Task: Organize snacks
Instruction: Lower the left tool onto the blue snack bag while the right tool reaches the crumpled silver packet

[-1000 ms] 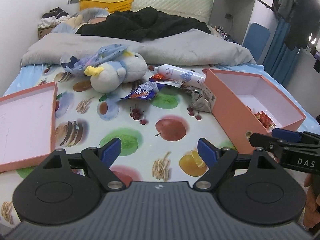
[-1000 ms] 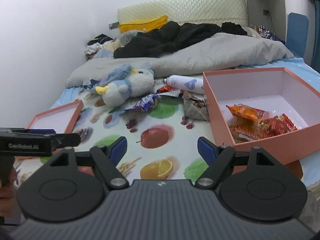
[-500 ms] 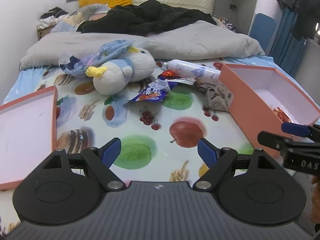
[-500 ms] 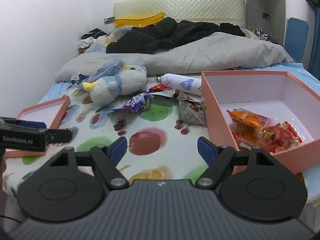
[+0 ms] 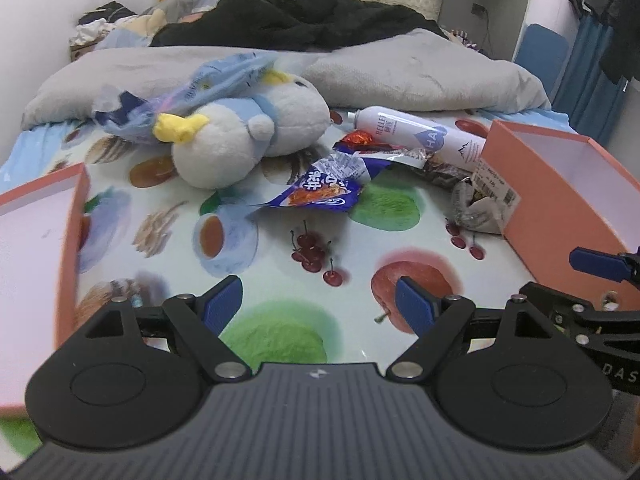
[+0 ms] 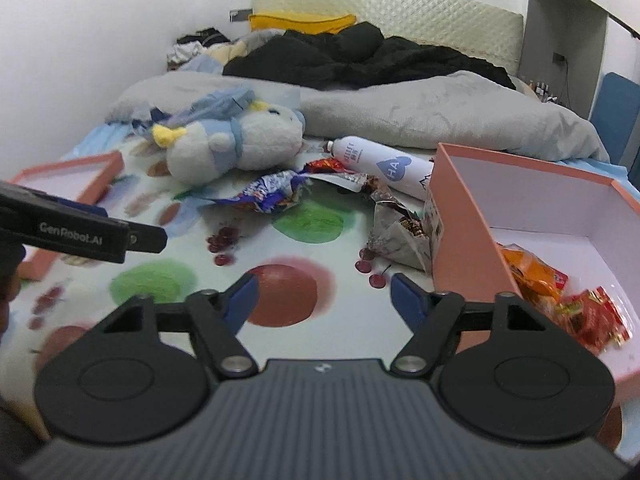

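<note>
Loose snacks lie mid-bed: a blue-purple snack bag (image 5: 320, 192) (image 6: 264, 194), a small red wrapper (image 5: 358, 138) and a grey crumpled packet (image 5: 476, 210) (image 6: 400, 236) against the pink box (image 5: 556, 208) (image 6: 460, 240). That box holds orange and red snack packs (image 6: 560, 296). My left gripper (image 5: 320, 308) hovers open over the fruit-print sheet, short of the blue bag, nothing between its fingers. My right gripper (image 6: 322, 298) is to its right beside the box, its jaws closing with nothing between them.
A plush penguin (image 5: 244, 140) with a blue plastic bag (image 5: 192, 96) on it lies behind the snacks. A white spray bottle (image 5: 416, 136) rests beside the box. The pink box lid (image 5: 36, 240) sits at the left. A grey duvet (image 5: 400, 68) and dark clothes fill the far bed.
Both grippers have moved forward and lower toward the snack pile, so the bag, plush and box look closer. The right gripper's fingers have narrowed slightly.
</note>
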`<state>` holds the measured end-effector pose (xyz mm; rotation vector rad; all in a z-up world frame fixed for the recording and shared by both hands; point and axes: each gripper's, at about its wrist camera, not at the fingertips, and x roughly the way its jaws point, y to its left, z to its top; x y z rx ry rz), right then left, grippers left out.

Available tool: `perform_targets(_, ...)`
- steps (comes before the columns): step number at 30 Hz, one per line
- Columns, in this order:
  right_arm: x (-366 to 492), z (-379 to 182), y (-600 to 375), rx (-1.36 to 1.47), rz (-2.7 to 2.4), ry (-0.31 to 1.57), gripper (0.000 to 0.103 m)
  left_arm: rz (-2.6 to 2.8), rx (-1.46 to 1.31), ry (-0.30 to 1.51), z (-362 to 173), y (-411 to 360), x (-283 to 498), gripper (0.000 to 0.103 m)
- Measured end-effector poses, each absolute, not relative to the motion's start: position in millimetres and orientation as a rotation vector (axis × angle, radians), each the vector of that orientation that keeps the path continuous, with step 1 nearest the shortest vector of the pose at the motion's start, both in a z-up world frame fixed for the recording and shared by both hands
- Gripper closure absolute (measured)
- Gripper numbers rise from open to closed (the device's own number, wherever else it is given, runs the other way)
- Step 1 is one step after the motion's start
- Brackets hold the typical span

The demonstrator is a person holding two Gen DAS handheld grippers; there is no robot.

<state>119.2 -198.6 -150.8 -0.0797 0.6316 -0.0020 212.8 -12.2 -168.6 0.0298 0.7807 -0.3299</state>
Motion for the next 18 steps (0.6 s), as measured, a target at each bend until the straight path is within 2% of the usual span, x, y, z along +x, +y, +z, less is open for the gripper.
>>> perform_targets(5, 156.3, -172.8, -197.9, -0.144, -0.041, 0.652, 0.037, -0.336, 0.042, 0.763, -191.5, -23.3, 241.8, 0.016)
perform_targets(18, 248.0, -198.2, -200.7, -0.32, -0.168, 0.604, 0.037, -0.393, 0.1, 0.697, -216.3, -42.0, 326.2, 0.016)
